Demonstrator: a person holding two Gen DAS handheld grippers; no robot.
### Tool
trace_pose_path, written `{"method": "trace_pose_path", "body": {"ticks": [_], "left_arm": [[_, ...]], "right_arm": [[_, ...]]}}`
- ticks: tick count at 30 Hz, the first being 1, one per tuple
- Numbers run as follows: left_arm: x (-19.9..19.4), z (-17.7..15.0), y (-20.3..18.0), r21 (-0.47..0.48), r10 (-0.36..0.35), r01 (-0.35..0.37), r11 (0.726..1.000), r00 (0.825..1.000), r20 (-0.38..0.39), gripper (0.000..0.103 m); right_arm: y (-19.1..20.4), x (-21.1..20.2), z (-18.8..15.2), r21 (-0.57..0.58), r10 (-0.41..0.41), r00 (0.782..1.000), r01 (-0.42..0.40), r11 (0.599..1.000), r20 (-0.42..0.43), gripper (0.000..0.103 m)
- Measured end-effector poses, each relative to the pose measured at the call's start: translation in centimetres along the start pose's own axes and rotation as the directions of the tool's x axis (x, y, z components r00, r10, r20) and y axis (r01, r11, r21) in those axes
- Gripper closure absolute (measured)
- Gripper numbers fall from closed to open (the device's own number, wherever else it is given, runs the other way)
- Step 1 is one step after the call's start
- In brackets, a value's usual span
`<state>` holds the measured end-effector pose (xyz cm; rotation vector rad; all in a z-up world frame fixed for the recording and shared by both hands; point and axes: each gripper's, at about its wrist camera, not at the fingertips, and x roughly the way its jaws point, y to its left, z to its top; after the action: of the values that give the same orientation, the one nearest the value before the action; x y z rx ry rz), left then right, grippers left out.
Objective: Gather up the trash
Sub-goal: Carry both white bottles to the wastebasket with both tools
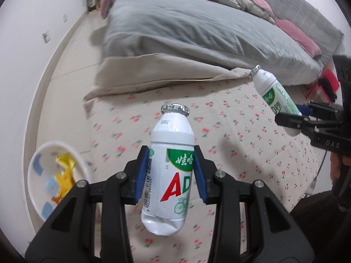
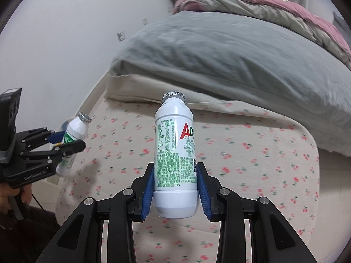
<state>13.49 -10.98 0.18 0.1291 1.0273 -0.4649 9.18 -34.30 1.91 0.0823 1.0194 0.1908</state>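
Both grippers have a bottle each, held up over the cherry-print sheet point(image 1: 219, 118). The left gripper point(image 1: 171, 175) is clamped on the dented bottle point(image 1: 169, 175), blue pads point(image 1: 141, 173) squeezing its middle, foil top pointing away from the jaws. The right gripper point(image 2: 175, 188) pinches the other bottle point(image 2: 174, 153) low near its base. The bin point(image 1: 37, 175) with yellow wrappers point(image 1: 65, 171) sits down left of the left jaws.

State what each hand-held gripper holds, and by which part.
The left hand-held gripper clamps a white drink bottle by its labelled middle. The right hand-held gripper clamps a second white bottle low on its body, near the base.
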Motion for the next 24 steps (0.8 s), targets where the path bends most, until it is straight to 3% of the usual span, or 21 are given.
{"method": "trace_pose_path", "body": {"ticks": [10,24], "left_arm": [[-3.0,-3.4,7.2,-0.113,0.064,-0.058,0.992,0.997,0.051,0.062],[-2.8,-7.8,17.2,-0.308,0.145,-0.137,0.941,0.989,0.003,0.062]], "right_arm": [[7.5,2.2,1.3,-0.108,0.058,0.998,-0.059,0.992,-0.018,0.066],[18.7,7.4,3.2,-0.236,0.140,0.985,-0.160,0.958,-0.097,0.066]]}}
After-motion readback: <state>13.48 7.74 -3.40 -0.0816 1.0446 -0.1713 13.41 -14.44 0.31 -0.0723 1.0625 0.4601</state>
